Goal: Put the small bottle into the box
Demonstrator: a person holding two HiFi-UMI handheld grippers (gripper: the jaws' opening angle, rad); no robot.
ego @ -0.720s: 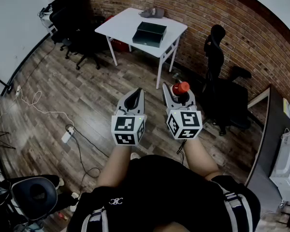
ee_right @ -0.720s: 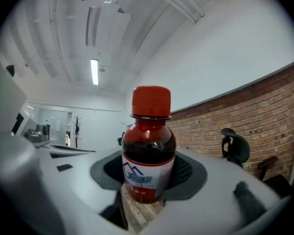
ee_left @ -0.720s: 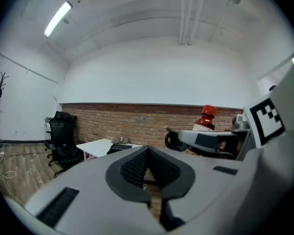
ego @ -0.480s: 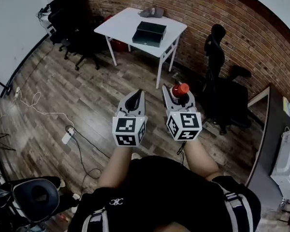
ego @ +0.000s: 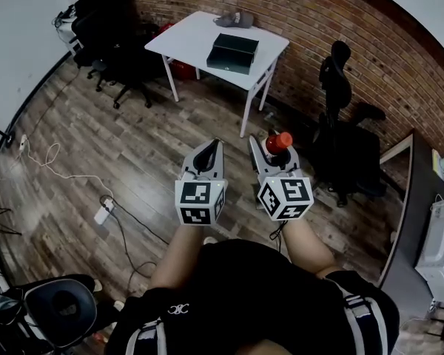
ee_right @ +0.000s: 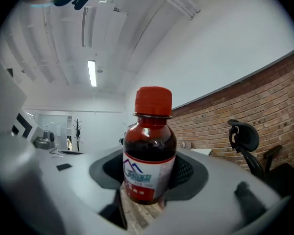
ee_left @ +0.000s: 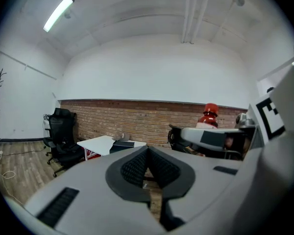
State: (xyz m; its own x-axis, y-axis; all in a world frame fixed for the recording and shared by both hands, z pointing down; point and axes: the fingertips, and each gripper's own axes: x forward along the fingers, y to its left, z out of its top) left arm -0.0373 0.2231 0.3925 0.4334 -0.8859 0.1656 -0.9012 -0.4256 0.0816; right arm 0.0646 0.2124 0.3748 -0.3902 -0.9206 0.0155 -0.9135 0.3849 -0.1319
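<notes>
Small dark-brown bottle with a red cap stands upright between the pads of the right gripper, gripped at its labelled belly. It seems light, rigid, probably smooth plastic, so slippery. Just beside, the left gripper is closed, empty. Both reach forward; the dark flat box sits well ahead on a white table.

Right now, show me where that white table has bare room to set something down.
The white table is bare on its left half, between the dark box and the left corner, and in a narrow strip right of the box. A grey cap-like thing crowds the back edge.
</notes>
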